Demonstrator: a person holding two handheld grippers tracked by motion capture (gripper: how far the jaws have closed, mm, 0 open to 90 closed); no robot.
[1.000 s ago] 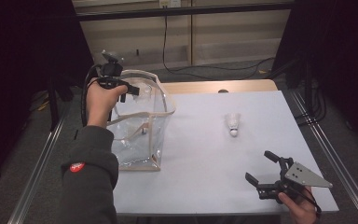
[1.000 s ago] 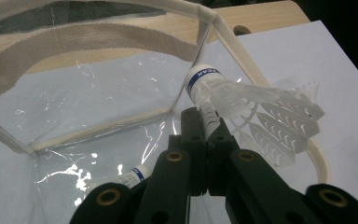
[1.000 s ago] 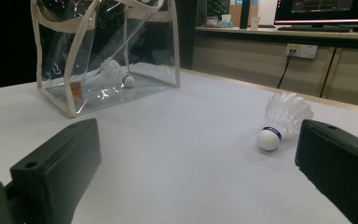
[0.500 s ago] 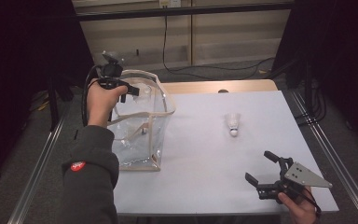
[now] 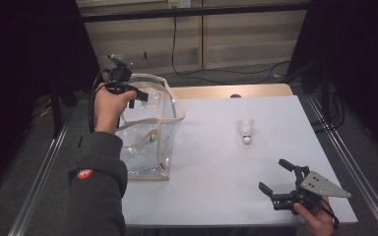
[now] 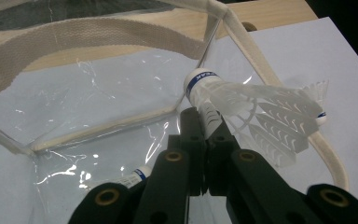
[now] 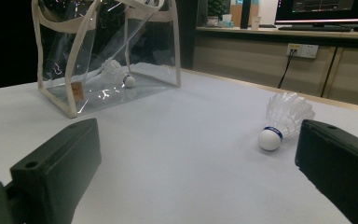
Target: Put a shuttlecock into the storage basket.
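Note:
My left gripper (image 5: 137, 93) hangs over the open top of a clear plastic bag (image 5: 152, 162) with cream webbing edges, at the table's left. In the left gripper view its jaws (image 6: 208, 122) are shut on the skirt of a white shuttlecock (image 6: 242, 95), cork pointing away. Another shuttlecock (image 6: 136, 175) lies on the bag's bottom, also seen in the right gripper view (image 7: 119, 74). A third shuttlecock (image 5: 246, 130) rests on the white table, right of the bag. My right gripper (image 5: 273, 175) stands open near the front right corner, empty, facing that shuttlecock (image 7: 284, 119).
The white table (image 5: 216, 162) ends in a wooden strip (image 5: 226, 91) at the back. Metal rails (image 5: 354, 177) run along both sides. Cables (image 5: 187, 64) trail on the floor behind. The bag's handle strap (image 5: 150, 120) loops across its opening.

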